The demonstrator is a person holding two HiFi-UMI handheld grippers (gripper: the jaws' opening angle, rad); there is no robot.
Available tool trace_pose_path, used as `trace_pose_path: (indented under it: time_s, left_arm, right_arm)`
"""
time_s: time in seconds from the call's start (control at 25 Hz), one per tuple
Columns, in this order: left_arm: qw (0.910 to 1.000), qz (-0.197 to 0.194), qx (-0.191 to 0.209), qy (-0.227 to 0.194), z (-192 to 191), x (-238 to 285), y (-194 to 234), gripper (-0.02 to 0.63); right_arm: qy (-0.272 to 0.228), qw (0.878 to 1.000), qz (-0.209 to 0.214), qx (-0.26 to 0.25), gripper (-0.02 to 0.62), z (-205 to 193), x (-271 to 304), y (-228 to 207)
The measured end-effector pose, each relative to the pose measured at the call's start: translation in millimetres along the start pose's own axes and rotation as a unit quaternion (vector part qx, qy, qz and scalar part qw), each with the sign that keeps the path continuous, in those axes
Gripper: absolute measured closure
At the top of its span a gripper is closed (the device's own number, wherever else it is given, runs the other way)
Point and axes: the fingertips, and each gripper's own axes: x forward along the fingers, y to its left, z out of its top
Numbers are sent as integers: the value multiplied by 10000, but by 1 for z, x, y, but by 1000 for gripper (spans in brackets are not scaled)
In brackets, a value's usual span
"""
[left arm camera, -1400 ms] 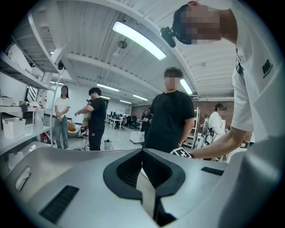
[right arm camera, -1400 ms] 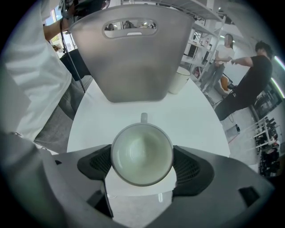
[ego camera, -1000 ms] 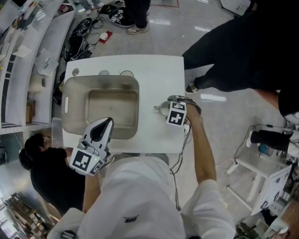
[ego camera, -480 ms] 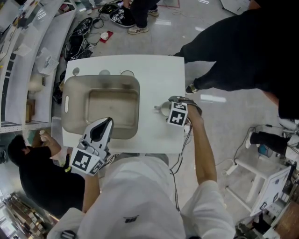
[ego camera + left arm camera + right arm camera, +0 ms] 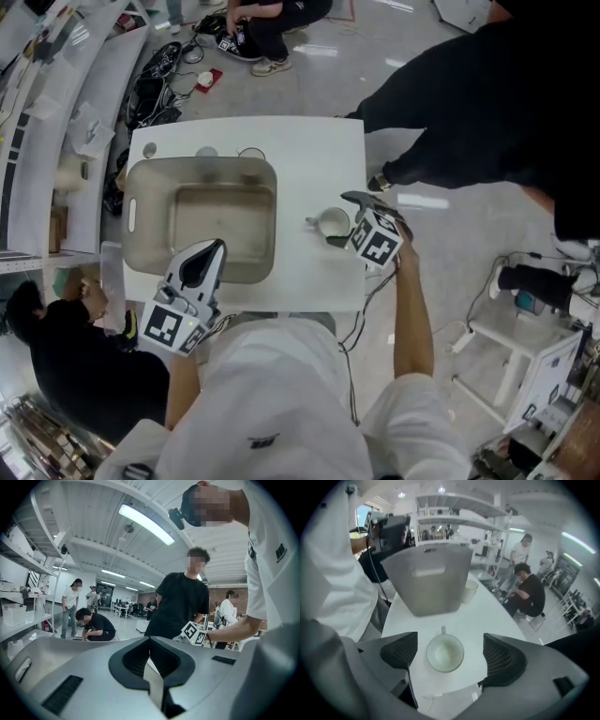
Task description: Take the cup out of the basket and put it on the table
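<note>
Cup (image 5: 332, 224) sits upright on table (image 5: 309, 150), near basket (image 5: 150, 187), already out. Our right gripper (image 5: 451, 658) has jaws wide apart either side of it, gripping nothing. Left gripper (image 5: 151, 667) has jaws together, empty. We judge placing done. Next: pull right clear without nudging cup.

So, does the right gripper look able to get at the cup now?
Probably yes: the right gripper has open jaws, the cup stands upright on the table ahead of them, nothing between.

Pale cup (image 5: 332, 223) — upright on table (image 5: 309, 159)
</note>
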Motion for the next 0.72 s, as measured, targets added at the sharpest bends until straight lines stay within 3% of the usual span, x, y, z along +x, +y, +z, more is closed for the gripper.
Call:
trace_pose_path:
  time_s: [0.16,0.32,0.36,0.44,0.48,0.72]
  left_arm:
    - [10000,-65,-1,-55,4,1,-4,597]
    - [9998,-139,29,-120,9,3,-6,595]
    - [9998,-150,39,-134,11,2,-7,595]
    - [9997,-165,60,-166,13,2,-8,595]
    - [9997,-170,67,-188,15,1,-8,595]
    - [9994,-194,93,-280,20,-2,-9,595]
  right_arm:
    - [-1424,9882,-536,160,176,65,-57,3]
    - [-2350,9686,-809,-28,194,121,-105,21]
    - [-2539,9624,-958,-103,246,132,-116,25]
    - [-2929,9471,-1297,-181,468,151,-135,33]
    - [-3088,9409,-1377,-180,513,158,-142,38]
    - [-3680,9213,-1259,10,579,186,-160,68]
